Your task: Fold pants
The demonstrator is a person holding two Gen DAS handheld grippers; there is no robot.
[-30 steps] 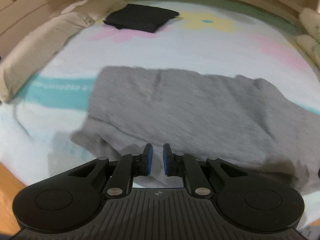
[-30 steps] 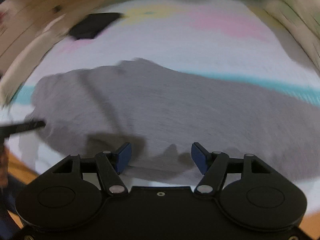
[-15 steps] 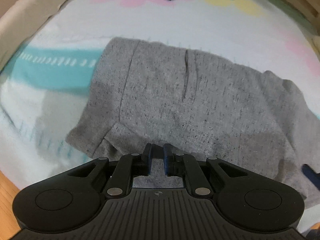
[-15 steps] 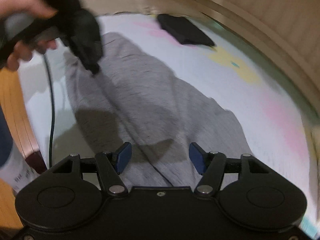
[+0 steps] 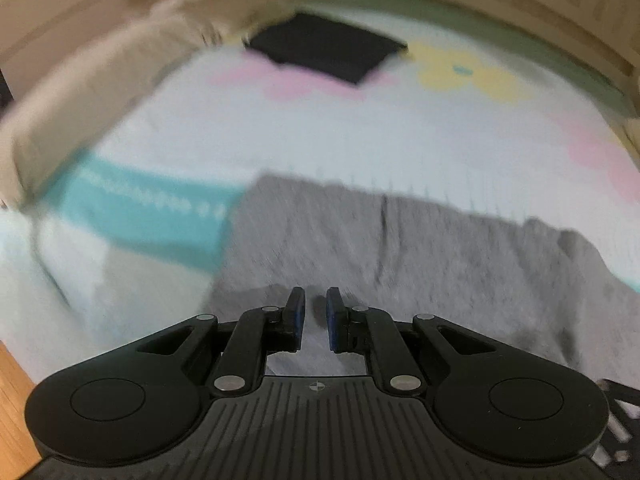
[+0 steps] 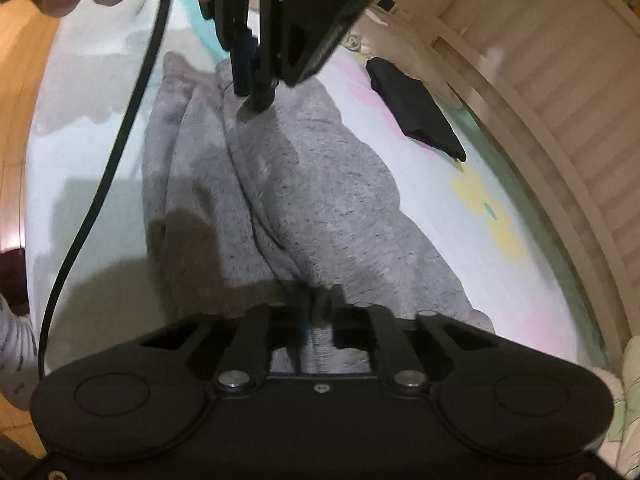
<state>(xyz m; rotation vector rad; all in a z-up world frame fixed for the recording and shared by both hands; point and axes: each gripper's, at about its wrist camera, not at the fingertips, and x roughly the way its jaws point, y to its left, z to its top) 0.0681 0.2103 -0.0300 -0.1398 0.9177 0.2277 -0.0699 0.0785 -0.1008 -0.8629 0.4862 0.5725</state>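
Gripping the near end of the grey pants [image 6: 288, 184], your right gripper [image 6: 318, 320] is clamped on cloth; they stretch lengthwise ahead to your nearly closed left gripper [image 6: 250, 88], pressing their far end.

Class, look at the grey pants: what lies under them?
The grey pants lie on a pastel flowered bed cover; it shows all round them. The part directly beneath is covered, so anything else there cannot be seen. The right gripper pinches their near edge.

Folded black garment [image 5: 326, 50], floral blanket [image 5: 360, 136]
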